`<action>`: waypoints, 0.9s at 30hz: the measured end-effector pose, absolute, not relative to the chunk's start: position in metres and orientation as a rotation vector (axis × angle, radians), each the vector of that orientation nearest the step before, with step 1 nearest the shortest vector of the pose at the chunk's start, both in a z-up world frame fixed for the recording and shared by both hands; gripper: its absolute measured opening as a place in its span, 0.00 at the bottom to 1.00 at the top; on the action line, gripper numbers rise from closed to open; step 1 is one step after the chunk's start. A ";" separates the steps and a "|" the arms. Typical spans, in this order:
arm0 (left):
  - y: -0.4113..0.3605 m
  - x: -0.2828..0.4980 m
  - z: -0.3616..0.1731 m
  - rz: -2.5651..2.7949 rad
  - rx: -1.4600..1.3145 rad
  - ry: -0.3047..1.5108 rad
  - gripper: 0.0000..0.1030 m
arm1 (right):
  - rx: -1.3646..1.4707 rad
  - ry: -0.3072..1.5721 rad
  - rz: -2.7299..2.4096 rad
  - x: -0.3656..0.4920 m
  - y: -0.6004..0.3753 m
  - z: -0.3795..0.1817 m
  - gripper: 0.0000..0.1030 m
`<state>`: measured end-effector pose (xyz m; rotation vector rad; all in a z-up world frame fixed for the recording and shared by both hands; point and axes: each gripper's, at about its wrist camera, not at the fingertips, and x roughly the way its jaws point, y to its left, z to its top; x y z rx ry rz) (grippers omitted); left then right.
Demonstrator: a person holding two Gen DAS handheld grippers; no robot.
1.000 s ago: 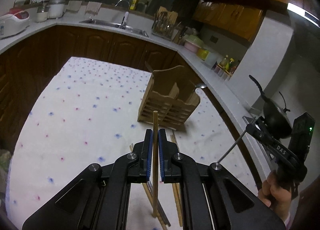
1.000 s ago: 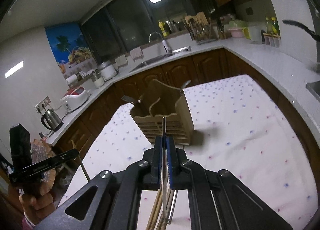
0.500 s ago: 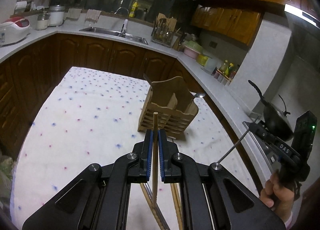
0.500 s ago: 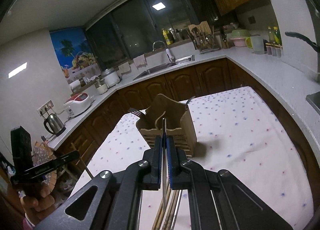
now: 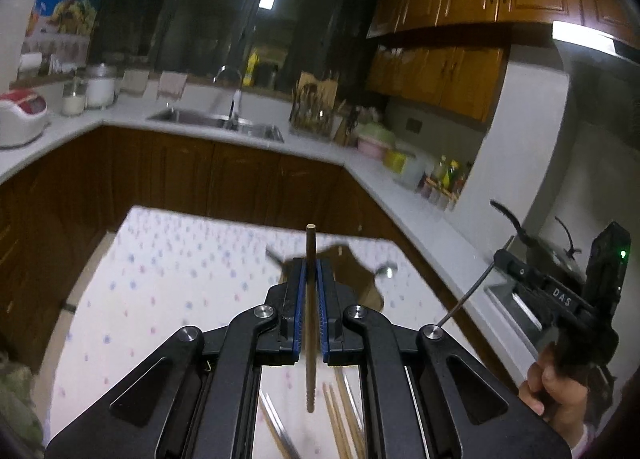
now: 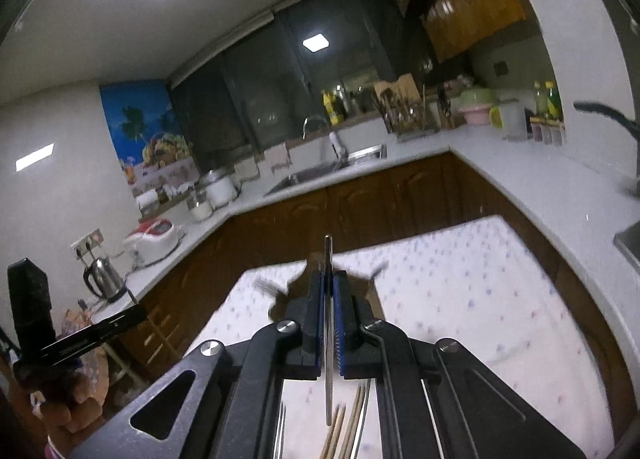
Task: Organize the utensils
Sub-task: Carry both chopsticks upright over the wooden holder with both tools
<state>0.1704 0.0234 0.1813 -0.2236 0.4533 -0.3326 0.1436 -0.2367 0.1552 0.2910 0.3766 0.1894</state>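
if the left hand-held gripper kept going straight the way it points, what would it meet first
Probably the wooden utensil holder, which sits just beyond the left hand-held gripper and the wooden chopstick it clamps. The holder is blurred and mostly hidden behind the fingers, so depth is unclear.

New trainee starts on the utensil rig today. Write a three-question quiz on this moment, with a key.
1. True or false: the left gripper is shut on a wooden chopstick.
2. What does the right gripper hold? A) a fork B) a thin metal chopstick C) nothing
3. Fill in: the spare chopsticks lie on the ____ tablecloth, below the grippers.

Key:
1. True; it stands upright between the pads.
2. B; the metal chopstick is clamped between the blue pads.
3. Dotted. The wooden utensil holder beyond is mostly hidden behind the fingers.
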 end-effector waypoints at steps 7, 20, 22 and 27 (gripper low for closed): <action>0.024 0.207 0.207 -0.306 -0.246 0.371 0.05 | 0.290 0.308 0.141 0.180 -0.239 0.173 0.04; 0.010 0.284 0.175 -0.233 -0.287 0.344 0.05 | 0.273 0.294 0.110 0.249 -0.229 0.145 0.04; 0.007 0.291 0.161 -0.227 -0.289 0.366 0.05 | 0.271 0.315 0.107 0.258 -0.227 0.131 0.04; -0.001 0.308 0.130 -0.218 -0.281 0.427 0.05 | 0.265 0.351 0.093 0.269 -0.228 0.103 0.04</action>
